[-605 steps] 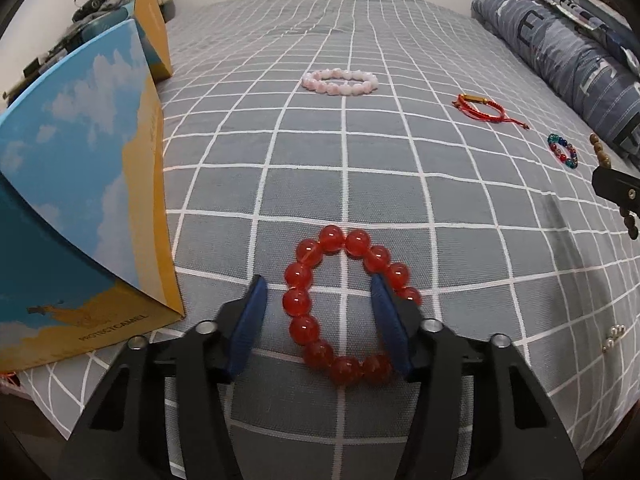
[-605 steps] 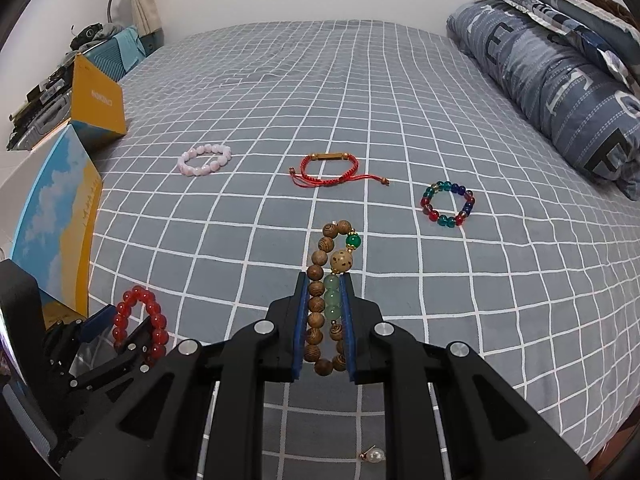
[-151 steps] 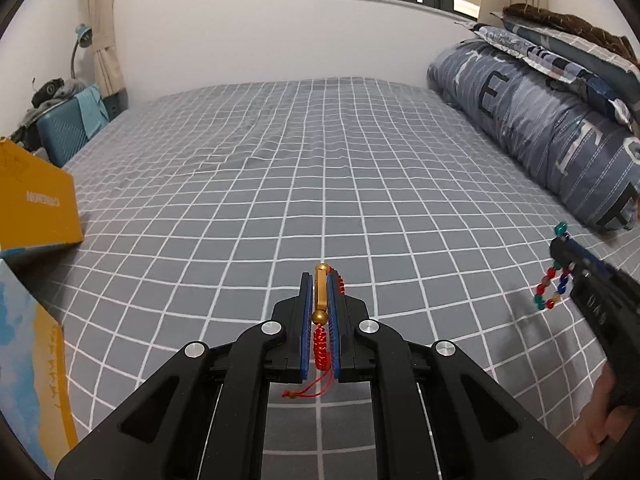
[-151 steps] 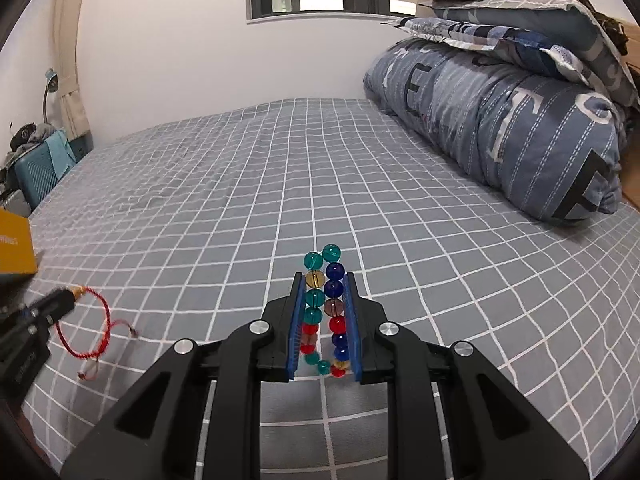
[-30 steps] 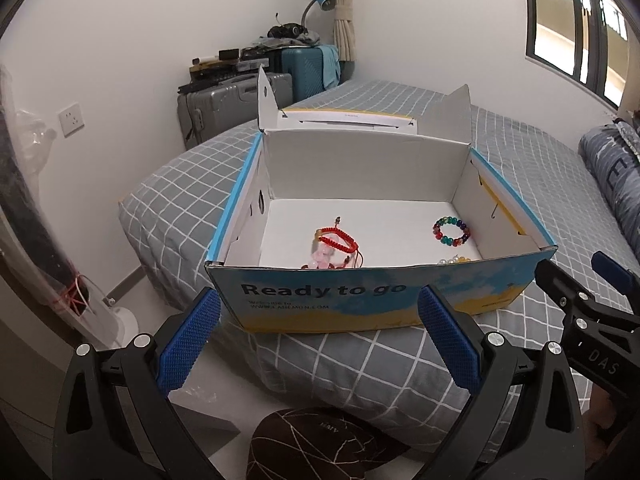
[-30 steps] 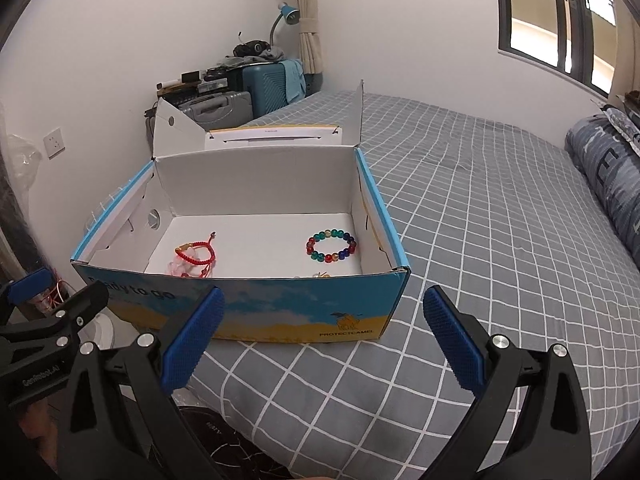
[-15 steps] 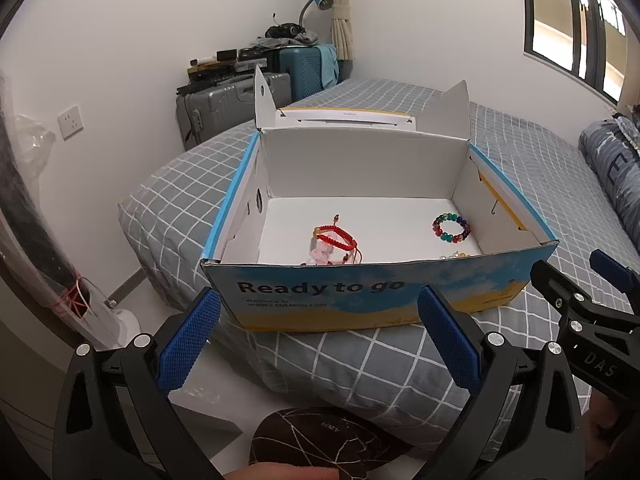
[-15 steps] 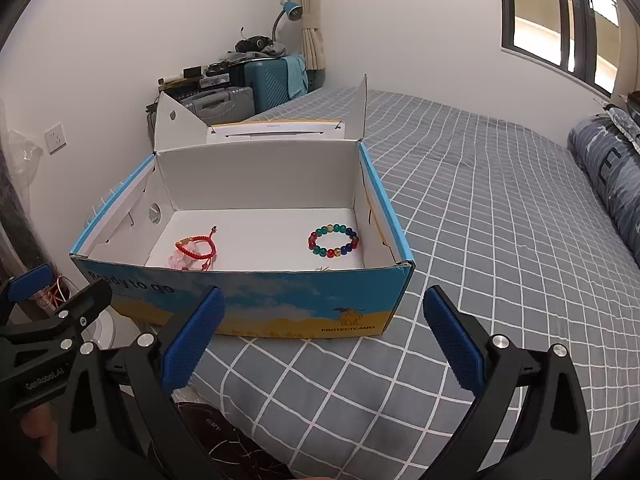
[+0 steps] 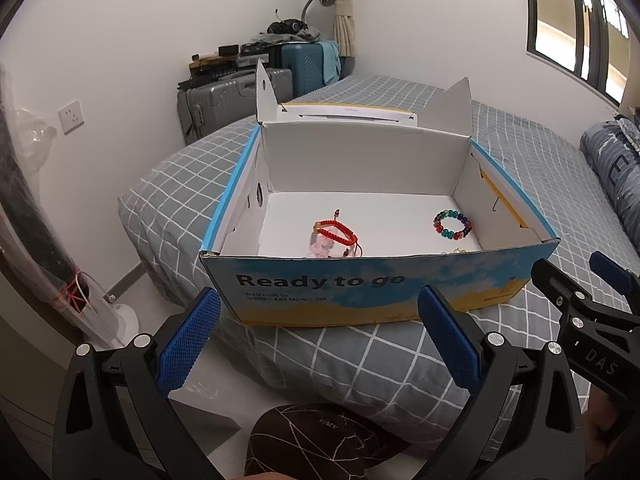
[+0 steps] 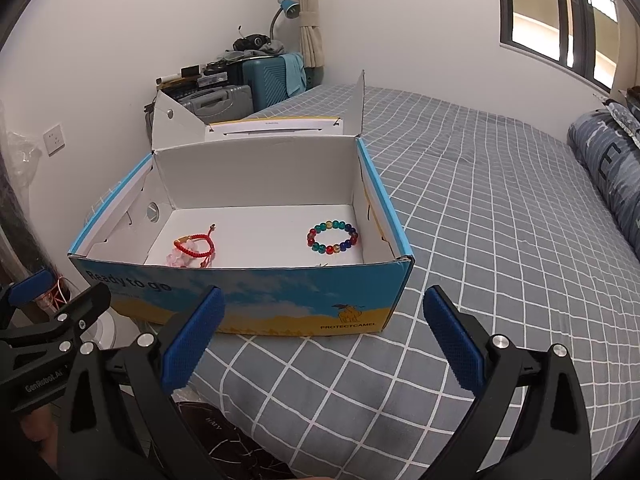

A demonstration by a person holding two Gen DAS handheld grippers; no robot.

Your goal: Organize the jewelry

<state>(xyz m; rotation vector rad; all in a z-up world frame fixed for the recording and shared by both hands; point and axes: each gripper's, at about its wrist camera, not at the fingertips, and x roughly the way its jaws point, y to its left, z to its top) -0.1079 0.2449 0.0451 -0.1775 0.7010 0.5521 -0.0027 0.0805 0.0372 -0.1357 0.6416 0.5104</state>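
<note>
An open blue and yellow cardboard box [image 9: 320, 292] [image 10: 280, 296] stands at the corner of the grey checked bed [image 10: 500, 220]. Inside lie a red cord bracelet [image 9: 336, 233] [image 10: 195, 245] over a pink bead bracelet [image 9: 322, 247] [image 10: 176, 259], and a multicoloured bead bracelet [image 9: 452, 224] [image 10: 332, 237]. Small pale beads [image 9: 454, 251] peek over the box's front wall. My left gripper [image 9: 318, 340] is open and empty, in front of the box. My right gripper [image 10: 320, 332] is open and empty, also in front of the box. Each gripper shows at the edge of the other's view.
Grey and teal suitcases [image 9: 260, 84] with clutter and a blue lamp [image 10: 286, 8] stand behind the bed by the wall. A pillow [image 10: 612, 172] lies at the far right. A dark patterned slipper [image 9: 320, 440] is on the floor below me.
Both grippers stay open and have drawn slightly nearer and higher over the box. The jewellery in the box has not moved.
</note>
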